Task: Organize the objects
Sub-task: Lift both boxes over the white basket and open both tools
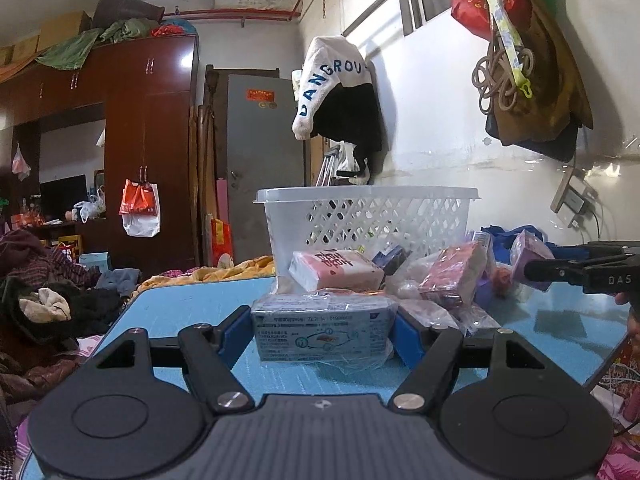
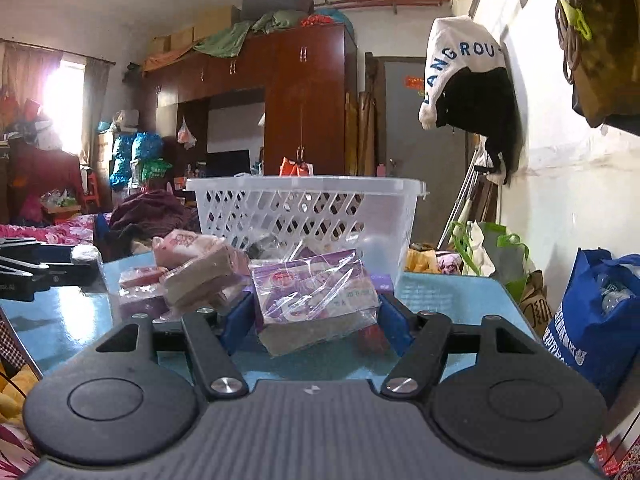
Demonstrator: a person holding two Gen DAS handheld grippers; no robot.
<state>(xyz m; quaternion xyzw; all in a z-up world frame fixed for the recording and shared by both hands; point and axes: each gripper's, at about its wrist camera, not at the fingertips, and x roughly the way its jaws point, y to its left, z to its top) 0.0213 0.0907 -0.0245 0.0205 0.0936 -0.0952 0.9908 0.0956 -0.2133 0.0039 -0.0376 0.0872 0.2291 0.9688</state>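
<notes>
L gripper (image 1: 322,330) is clamping a grey-blue box (image 1: 322,330) in crinkly clear wrap on the blue table (image 1: 180,308), long axis running across between the blue pads. R gripper (image 2: 316,312) is gripping a purple wrapped box (image 2: 316,296), tilted, long axis also crosswise; jaws partway shut. White lattice plastic basket (image 2: 304,208) is standing just behind, w/ pink packs (image 1: 336,270) piled beside.

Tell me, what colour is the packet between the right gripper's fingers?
The packet is purple, in clear wrap; the right wrist view shows it best.

Brown wardrobe (image 1: 148,152), grey door (image 1: 264,160) (shut), hanging sweatshirt (image 1: 332,80).
</notes>
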